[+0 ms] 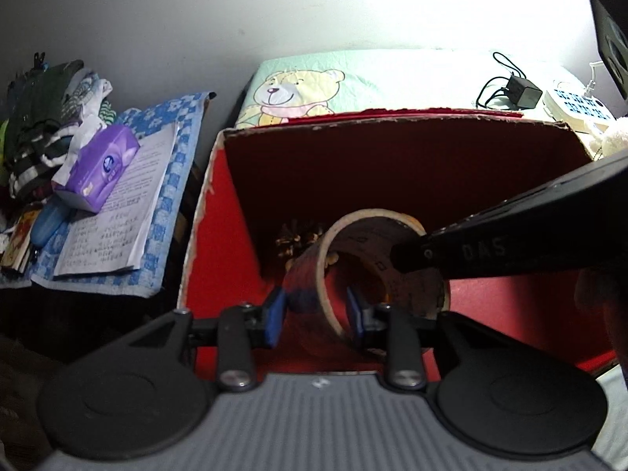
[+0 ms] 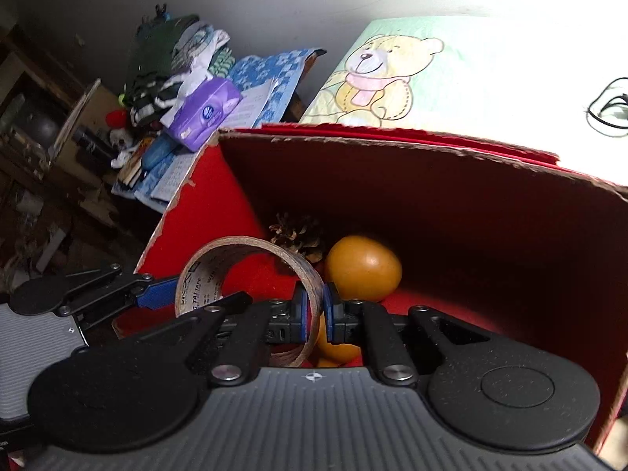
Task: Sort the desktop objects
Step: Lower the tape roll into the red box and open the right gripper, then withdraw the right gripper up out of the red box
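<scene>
A nearly spent tape roll (image 1: 302,274) (image 2: 200,286) hangs inside an open red cardboard box (image 1: 227,235) (image 2: 204,204). My right gripper (image 2: 315,310) is shut on the roll's thin wall, one blue pad inside the ring and one outside. Its black body (image 1: 510,243) crosses the left wrist view from the right. My left gripper (image 1: 316,314) straddles the roll's width, and a thin gap shows at its right pad. One of its fingers (image 2: 157,294) shows beside the roll. On the box floor lie a pine cone (image 2: 298,235) (image 1: 290,239) and an orange fruit (image 2: 363,267).
A second orange fruit (image 2: 337,349) sits under the right fingers. The box stands on a teddy-bear quilt (image 1: 298,94) with a charger (image 1: 522,92) and power strip (image 1: 581,106). To the left, a purple tissue pack (image 1: 102,165), papers (image 1: 129,204) and piled clothes (image 1: 47,117).
</scene>
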Demonstrator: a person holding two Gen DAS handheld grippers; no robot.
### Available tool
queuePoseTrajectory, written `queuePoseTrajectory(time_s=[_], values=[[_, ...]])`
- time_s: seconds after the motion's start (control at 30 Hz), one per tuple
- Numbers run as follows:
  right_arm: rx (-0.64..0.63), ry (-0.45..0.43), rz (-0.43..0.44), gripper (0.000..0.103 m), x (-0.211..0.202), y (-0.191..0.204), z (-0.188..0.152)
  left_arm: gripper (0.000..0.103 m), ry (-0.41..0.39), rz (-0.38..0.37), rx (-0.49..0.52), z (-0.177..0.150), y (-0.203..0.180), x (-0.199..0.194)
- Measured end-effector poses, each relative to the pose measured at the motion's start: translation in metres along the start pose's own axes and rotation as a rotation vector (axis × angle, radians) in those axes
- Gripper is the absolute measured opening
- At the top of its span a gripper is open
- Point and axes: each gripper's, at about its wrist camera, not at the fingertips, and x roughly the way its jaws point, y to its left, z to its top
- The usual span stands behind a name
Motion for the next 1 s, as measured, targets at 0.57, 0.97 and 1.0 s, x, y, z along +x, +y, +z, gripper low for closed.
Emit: queuePoseTrajectory(time_s=[0.57, 0.97, 1.0], values=[[-0.054, 0.119, 0.026, 0.010, 0.033, 0.003, 0.012, 0.042, -0.009, 0.015, -0.039, -0.002, -0.001, -0.010], [-0.012, 0.156, 0.095, 0.023, 0.038, -0.005, 0.011, 0.043, -0.007, 0.048, -0.047, -0.002, 0.002, -0.015], [-0.006, 0.151, 0.098, 0.022, 0.038, -0.006, 0.010, 0.043, -0.008, 0.046, -0.044, -0.003, 0.001, -0.015]])
